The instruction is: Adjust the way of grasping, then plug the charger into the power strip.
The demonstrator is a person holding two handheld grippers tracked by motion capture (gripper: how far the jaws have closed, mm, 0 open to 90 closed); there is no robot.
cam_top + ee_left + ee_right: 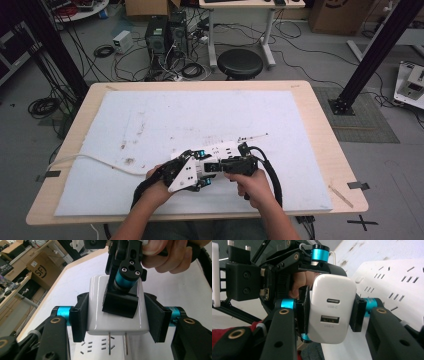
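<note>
The right gripper view shows the charger's [332, 308] two USB ports; the left gripper view shows its prongs above the power strip [100, 350]. Left gripper [117, 318] pinches the charger's sides. Right gripper [329, 310] also clamps it, over the strip [212, 150].

The white charger [332, 308] clamped in the right tool [329, 312] bears faint grey lettering on the face toward that tool: "USB-C" just under its upper oval port; "USB-A" under the lower rectangular port; a brown cardboard box [40, 267], far off left of the left tool [117, 317], shows "SF" in a ring.
</note>
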